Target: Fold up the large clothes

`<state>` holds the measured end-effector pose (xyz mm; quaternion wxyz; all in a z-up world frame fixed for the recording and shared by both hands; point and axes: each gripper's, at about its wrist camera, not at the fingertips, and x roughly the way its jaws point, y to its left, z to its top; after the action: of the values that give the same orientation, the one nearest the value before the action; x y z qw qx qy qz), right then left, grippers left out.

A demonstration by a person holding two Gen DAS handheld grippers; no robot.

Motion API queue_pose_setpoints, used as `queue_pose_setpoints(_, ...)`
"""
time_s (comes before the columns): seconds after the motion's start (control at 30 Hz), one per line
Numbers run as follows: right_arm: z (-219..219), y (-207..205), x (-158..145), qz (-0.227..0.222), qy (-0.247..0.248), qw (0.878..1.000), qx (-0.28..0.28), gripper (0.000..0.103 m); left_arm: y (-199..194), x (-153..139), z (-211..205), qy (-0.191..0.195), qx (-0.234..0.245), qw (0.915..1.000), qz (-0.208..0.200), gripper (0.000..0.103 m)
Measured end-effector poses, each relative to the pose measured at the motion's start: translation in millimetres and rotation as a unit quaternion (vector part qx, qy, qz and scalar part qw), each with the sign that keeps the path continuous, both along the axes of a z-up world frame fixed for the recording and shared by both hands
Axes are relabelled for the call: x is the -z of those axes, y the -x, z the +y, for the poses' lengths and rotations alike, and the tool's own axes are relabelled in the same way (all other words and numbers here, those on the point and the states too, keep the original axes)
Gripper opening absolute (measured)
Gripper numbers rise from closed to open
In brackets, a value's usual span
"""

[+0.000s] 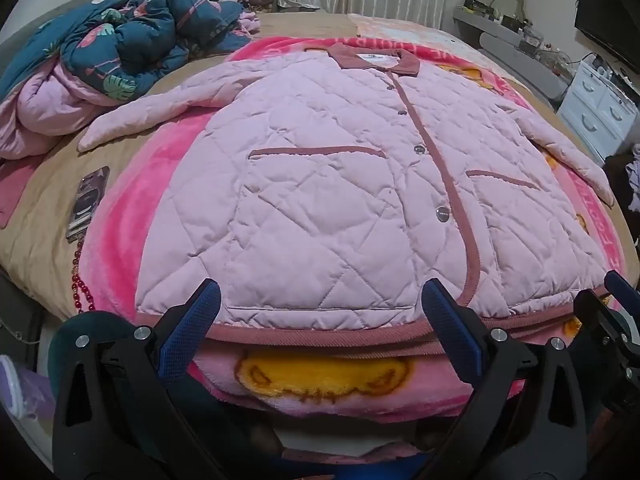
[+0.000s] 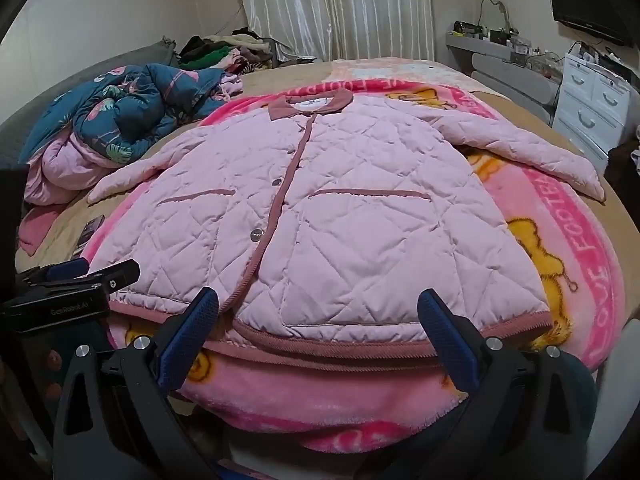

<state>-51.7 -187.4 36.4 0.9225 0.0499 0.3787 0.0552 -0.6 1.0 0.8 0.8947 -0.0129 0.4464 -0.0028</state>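
Left wrist view: the left gripper [image 1: 320, 316] is hovering at the near hem of a pink quilted jacket [image 1: 320, 184], jaws spread fully wide w/ nothing between them. The jacket is lying flat, front up, buttoned, on a pink blanket [image 1: 132, 208] on the bed [image 1: 36, 240], collar away from the camera, both sleeves spread out to the sides. A phone [image 1: 89, 200] and beads are sitting left of the blanket; a blue duvet [image 1: 132, 40] is bunched further back.

Right wrist view: the right gripper [image 2: 318, 320] is hanging over the same hem, nearer the jacket's right half, jaws also wide open & empty. The left gripper is showing at the left edge.

Judgement: folding is just starting, no fold made yet. Next move probably calls for reaching out to a sleeve or side edge, pinching the thick padding firmly, then bringing it across the front.
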Motion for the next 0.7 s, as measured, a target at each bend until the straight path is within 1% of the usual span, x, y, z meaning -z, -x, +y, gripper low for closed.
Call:
queue_pose_setpoints(0.07,1.2,0.0,-0.5,0.001,0.004,1.000,0.001,0.099,0.5,0.0,0.2,0.001,0.002,1.0000,0.000,0.094)
queue_pose_setpoints(0.2,-0.4,-0.2,-0.1,0.002,-0.003,1.000,0.001,0.099,-3.0,2.2,3.0,0.001,0.002,1.0000,-0.001,0.094)
queue_pose_setpoints(0.4,-0.1,0.4,-0.9,0.000,-0.003,1.000,0.001,0.099,-0.1,-3.6,-1.9,0.002,0.001,1.0000,-0.001,0.094)
queue_pose_setpoints(0.7,0.4,-0.8,0.2,-0.001,-0.004,1.000,0.000,0.099,-0.9,-3.5,-3.2,0.002,0.001,1.0000,-0.002,0.094)
